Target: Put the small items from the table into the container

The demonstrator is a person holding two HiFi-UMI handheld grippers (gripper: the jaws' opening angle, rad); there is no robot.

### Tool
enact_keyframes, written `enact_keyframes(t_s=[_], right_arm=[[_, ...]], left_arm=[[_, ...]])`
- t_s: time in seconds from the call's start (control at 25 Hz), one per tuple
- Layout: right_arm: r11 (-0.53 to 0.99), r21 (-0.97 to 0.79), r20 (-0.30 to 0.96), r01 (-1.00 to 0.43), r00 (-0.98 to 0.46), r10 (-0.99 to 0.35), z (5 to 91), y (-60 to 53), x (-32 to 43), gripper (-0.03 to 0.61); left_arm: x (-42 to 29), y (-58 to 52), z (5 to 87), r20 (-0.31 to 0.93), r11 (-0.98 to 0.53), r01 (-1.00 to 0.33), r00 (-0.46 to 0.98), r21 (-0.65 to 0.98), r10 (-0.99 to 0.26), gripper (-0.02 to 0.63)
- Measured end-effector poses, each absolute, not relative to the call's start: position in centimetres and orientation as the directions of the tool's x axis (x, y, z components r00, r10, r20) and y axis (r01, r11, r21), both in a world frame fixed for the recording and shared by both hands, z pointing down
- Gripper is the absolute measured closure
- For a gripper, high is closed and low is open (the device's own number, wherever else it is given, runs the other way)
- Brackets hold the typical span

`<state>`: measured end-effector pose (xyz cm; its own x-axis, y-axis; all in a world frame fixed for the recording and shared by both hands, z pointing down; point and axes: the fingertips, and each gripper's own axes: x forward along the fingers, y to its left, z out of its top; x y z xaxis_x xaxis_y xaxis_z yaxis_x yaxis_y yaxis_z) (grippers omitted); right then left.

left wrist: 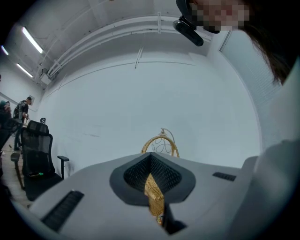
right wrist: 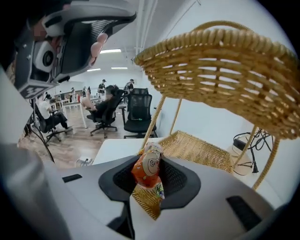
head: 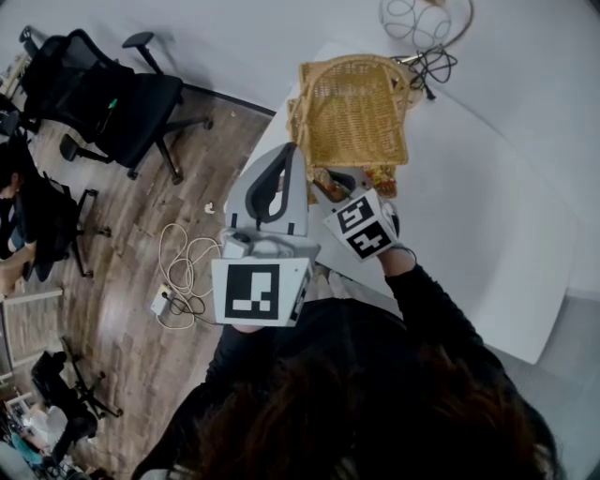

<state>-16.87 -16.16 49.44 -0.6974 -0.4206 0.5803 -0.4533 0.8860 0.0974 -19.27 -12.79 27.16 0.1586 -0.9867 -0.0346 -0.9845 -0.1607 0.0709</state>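
A wicker basket stands at the white table's (head: 487,216) near-left corner. Its hinged lid (head: 352,108) is lifted, and my left gripper (head: 292,159) is shut on the lid's edge. In the left gripper view that wicker edge (left wrist: 153,194) shows as a strip clamped between the jaws. My right gripper (head: 342,183) reaches under the raised lid (right wrist: 220,70), shut on an orange snack packet (right wrist: 149,169) with a cartoon face. The packet hangs over the near rim of the basket's body (right wrist: 201,150). The inside of the basket is mostly hidden.
A wire ball and ring (head: 417,19) and a black cable bundle (head: 427,66) lie beyond the basket. Black office chairs (head: 122,94) stand on the wooden floor to the left, with a white cord and power strip (head: 173,281) near the table's corner. People sit in the background.
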Motion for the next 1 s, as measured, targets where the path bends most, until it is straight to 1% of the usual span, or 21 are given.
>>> enact_keyframes(t_s=[0.24, 0.32, 0.4, 0.52, 0.6, 1.0], right_arm=[[0.910, 0.171, 0.636, -0.378, -0.663, -0.395, 50.8, -15.8, -17.6, 0.457], [0.916, 0.169, 0.645, -0.364, -0.662, -0.382, 50.9, -15.6, -17.7, 0.445], [0.922, 0.136, 0.647, -0.362, -0.672, -0.360, 51.0, -15.2, -17.9, 0.404], [0.922, 0.079, 0.638, -0.378, -0.692, -0.338, 50.8, -14.9, -18.0, 0.324], [0.917, 0.064, 0.618, -0.394, -0.706, -0.346, 50.1, -15.0, -17.9, 0.302], [0.900, -0.007, 0.503, -0.436, -0.779, -0.374, 44.5, -13.9, -16.2, 0.299]], left_arm=[[-19.7, -13.0, 27.1, -0.039, -0.173, -0.983, 0.171, 0.065, -0.985, 0.611], [-19.8, -13.1, 27.0, -0.040, -0.176, -0.982, 0.174, 0.067, -0.984, 0.612], [-19.9, -13.2, 26.9, -0.044, -0.181, -0.981, 0.178, 0.067, -0.983, 0.612], [-19.9, -13.4, 26.9, -0.047, -0.189, -0.980, 0.186, 0.067, -0.981, 0.612], [-19.8, -13.5, 26.9, -0.047, -0.193, -0.979, 0.190, 0.069, -0.981, 0.611], [-19.9, -13.4, 26.6, -0.049, -0.203, -0.977, 0.200, 0.066, -0.978, 0.611]])
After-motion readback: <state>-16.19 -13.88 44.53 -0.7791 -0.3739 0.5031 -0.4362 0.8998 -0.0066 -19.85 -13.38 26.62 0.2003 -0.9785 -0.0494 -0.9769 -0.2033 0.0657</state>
